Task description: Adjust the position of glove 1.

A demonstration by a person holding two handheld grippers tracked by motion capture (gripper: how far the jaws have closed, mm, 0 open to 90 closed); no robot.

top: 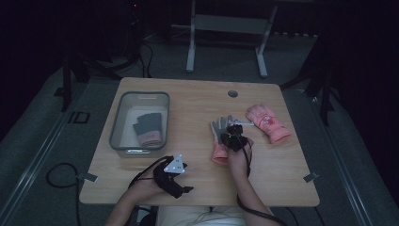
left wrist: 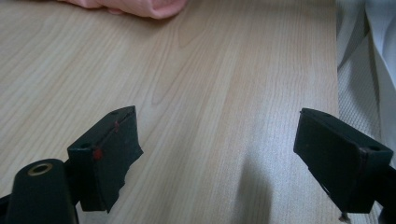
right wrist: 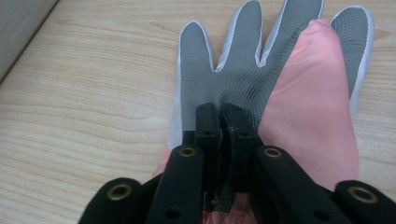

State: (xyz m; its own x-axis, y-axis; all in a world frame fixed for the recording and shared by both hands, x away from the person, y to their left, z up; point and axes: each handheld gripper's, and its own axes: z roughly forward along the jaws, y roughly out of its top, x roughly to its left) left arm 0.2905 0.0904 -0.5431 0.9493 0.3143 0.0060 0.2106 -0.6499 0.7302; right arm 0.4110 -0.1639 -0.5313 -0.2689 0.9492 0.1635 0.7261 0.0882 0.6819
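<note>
A person seated at a wooden table (top: 197, 183) works through what looks like a glove-sorting job, a handheld gripper in each hand. One dark glove with a pink cuff (top: 148, 128) already lies inside the grey bin (top: 115, 123) at the table's left. The right gripper (top: 234, 136) has its jaws pressed together on the palm fabric of a grey-and-pink glove (right wrist: 243, 70), which lies flat on the table near the middle with its fingers pointing away from the person. A second pink glove (top: 268, 123) rests just beyond it to the right, untouched. The left gripper (top: 173, 175) sits near the front edge, its jaws spread wide over bare wood and holding nothing. By the look of things, the job is roughly a third done: one glove is binned, one is gripped but not yet lifted, and one is still waiting.
</note>
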